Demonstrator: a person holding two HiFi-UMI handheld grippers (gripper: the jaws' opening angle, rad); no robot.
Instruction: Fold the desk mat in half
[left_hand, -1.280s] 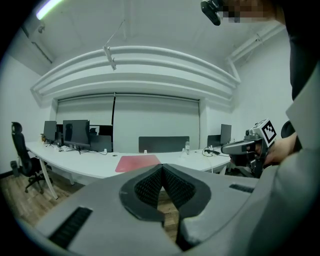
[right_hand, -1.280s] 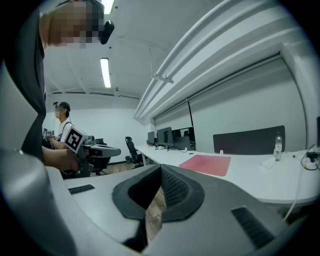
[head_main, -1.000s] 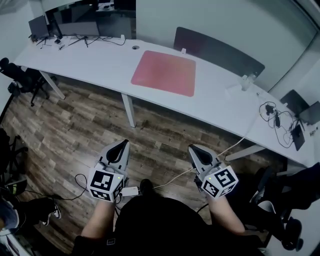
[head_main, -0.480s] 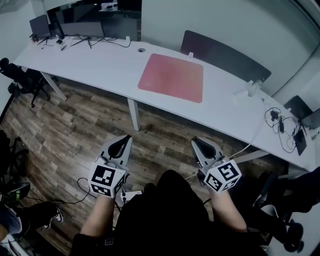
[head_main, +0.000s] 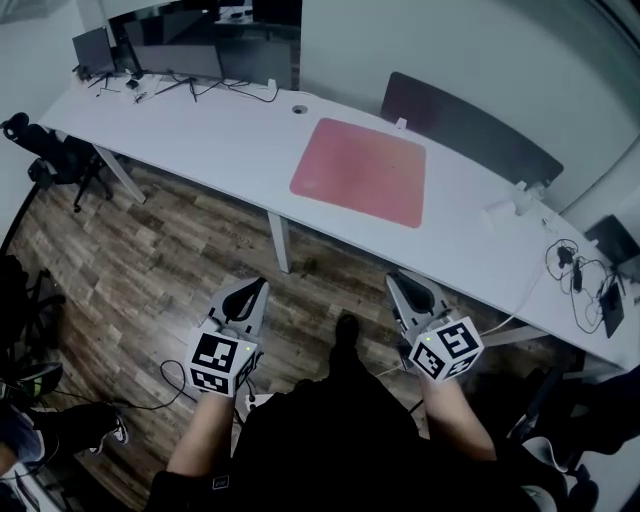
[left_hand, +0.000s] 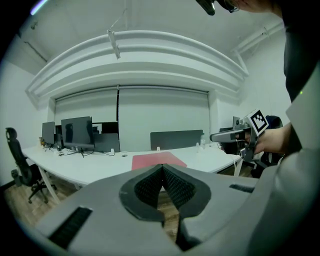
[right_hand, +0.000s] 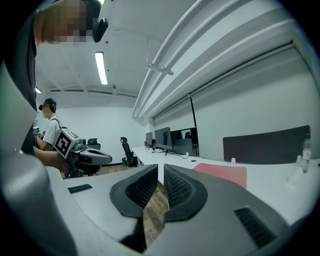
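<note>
**Desk mat (head_main: 360, 172) flat on the bench (head_main: 220, 130)**

The pink mat lies unfolded, a dark panel (head_main: 470, 125) behind it and monitors (head_main: 170, 60) far left. Short of the bench, over the wood floor (head_main: 150, 270), the left gripper (head_main: 243, 292) is closed and the right gripper (head_main: 408, 290) slightly parted, both empty.

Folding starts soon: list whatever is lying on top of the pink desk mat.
Nothing shows on the desk mat; it lies flat and bare on the white desk. The desk surface beneath it is covered.
</note>
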